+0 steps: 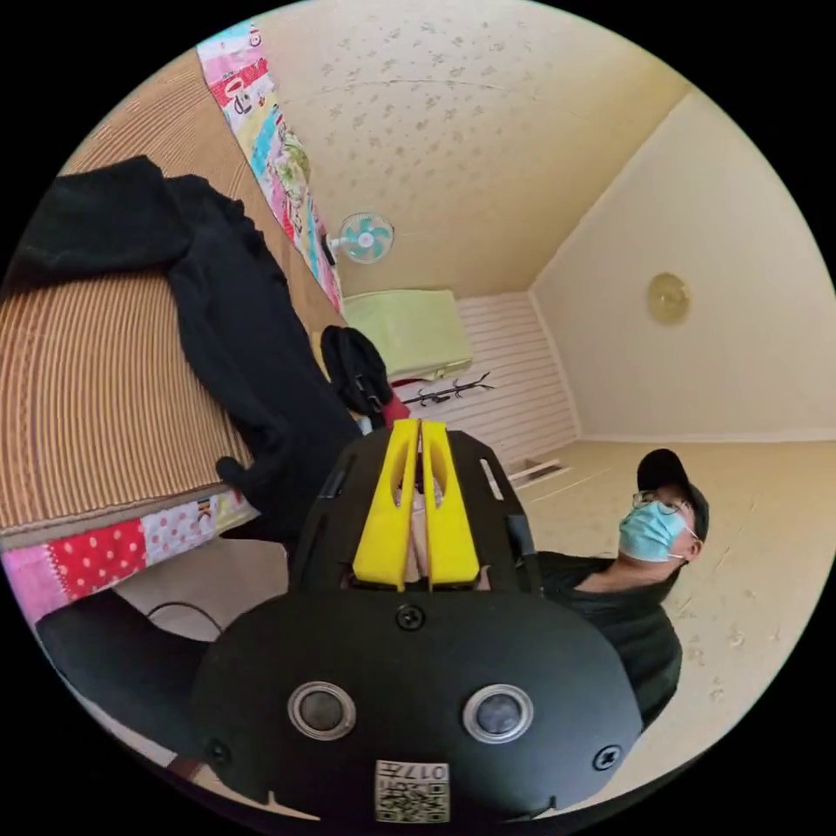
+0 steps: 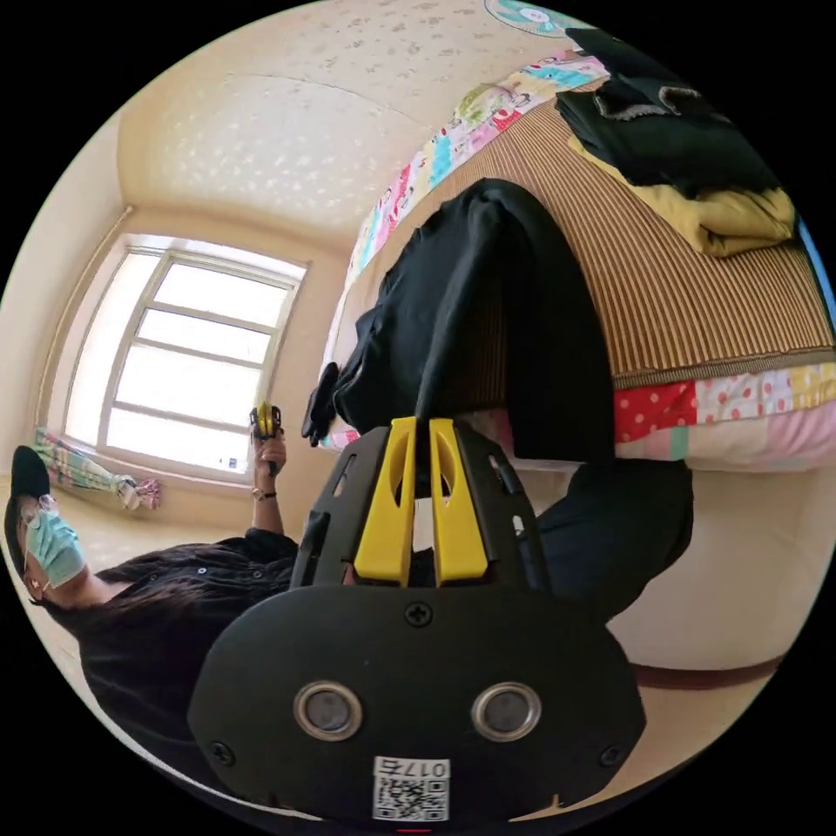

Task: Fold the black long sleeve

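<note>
Left claw (image 1: pixel 420 427): yellow jaws pressed together, tips meeting — clenched; whether cloth is pinched I cannot tell.
Right claw (image 2: pixel 415 424): jaws nearly closed, narrow gap between them, tips right at the garment's hem; a grip on it I cannot tell.
Black long sleeve (image 2: pixel 488 305): draped over the bed (image 2: pixel 697 305) edge, part on the striped mat, part hanging down the side.
Other clothes (image 2: pixel 670 139): dark pile on a yellow item, farther along the bed.
Person (image 1: pixel 649 540): beside the bed.
</note>
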Demonstrator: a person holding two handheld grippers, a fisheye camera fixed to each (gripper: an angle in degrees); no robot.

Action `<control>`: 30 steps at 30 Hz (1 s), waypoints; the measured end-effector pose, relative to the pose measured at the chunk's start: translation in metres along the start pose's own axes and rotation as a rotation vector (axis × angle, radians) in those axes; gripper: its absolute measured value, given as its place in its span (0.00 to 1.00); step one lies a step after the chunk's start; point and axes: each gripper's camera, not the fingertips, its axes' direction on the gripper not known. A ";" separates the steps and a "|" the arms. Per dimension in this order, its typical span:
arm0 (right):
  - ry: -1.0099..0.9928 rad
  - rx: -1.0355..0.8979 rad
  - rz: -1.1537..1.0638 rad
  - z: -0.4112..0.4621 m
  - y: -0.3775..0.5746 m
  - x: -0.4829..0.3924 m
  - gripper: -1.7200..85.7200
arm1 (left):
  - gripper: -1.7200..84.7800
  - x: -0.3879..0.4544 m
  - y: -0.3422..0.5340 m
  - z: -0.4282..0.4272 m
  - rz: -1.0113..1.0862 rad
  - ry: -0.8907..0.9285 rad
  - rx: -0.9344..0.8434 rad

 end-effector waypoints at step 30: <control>0.375 0.236 0.226 -0.006 0.022 0.041 0.12 | 0.11 -0.060 0.147 -0.022 -0.245 -0.576 -0.177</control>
